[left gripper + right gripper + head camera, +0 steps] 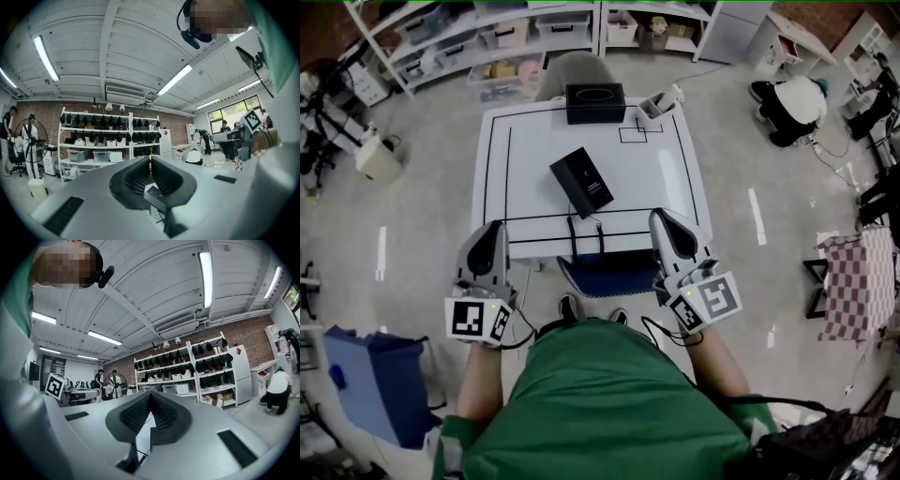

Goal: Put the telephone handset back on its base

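Black telephone (581,181), flat slab, lies diagonally in upper centre of frame; dark cord (571,234) trails down from it

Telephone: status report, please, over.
Left tongs and right tongs shut, empty, at table near edge. Telephone mid-table, untouched. Nothing between.

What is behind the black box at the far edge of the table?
A grey chair stands behind the black box. The table covers its lower part, so its legs cannot be seen.
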